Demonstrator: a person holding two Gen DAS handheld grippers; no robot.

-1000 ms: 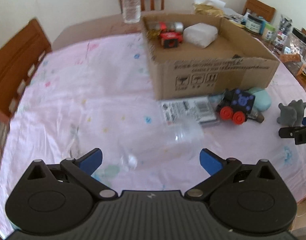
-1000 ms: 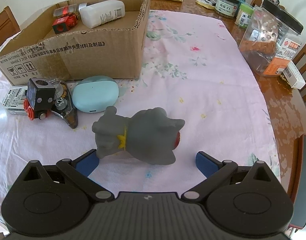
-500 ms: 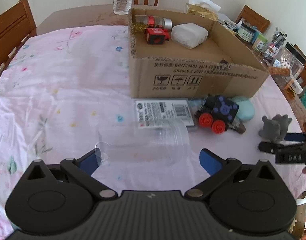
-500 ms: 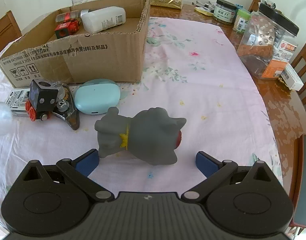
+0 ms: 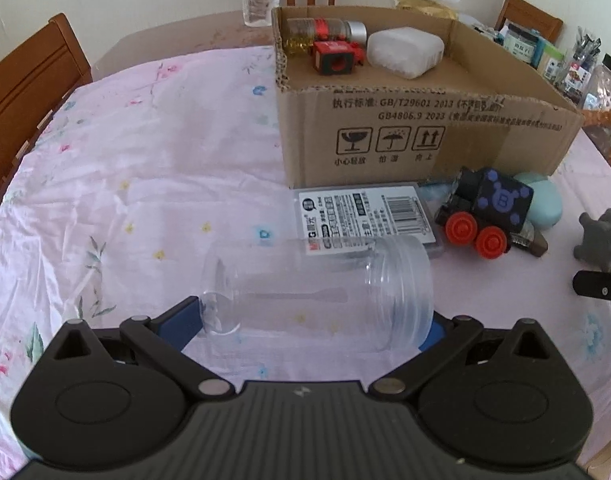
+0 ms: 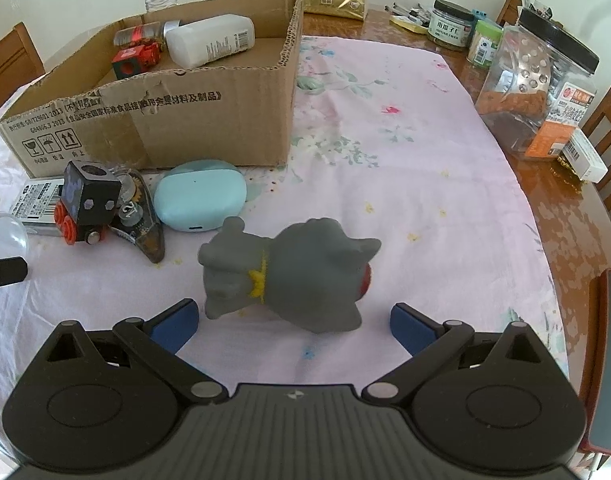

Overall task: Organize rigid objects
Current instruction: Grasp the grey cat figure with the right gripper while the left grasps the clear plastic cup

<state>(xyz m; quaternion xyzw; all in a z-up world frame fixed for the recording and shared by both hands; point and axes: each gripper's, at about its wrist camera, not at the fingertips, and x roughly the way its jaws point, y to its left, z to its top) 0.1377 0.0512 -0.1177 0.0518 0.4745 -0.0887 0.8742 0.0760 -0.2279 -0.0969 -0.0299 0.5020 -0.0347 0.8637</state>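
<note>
From the left wrist camera I see my left gripper spread wide, its blue pads on either side of the clear plastic jar that lies on its side on the pink flowered tablecloth. The jar's long axis runs straight across the gap from pad to pad, closed base at the left pad, threaded open mouth at the right one. I judge a squeeze here would pinch it end to end. Whether the pads touch it yet I cannot tell. The open brown cardboard box stands beyond it, toward the table's far edge.

From the right wrist camera, my right gripper is also spread and holds nothing. The grey rubber animal toy lies on its side just ahead of the pads, between them but apart from both, its long axis also crosswise, the snout end toward the left pad. The box sits far-left of it; this hand is clearly the nearer one to the toy.
</note>
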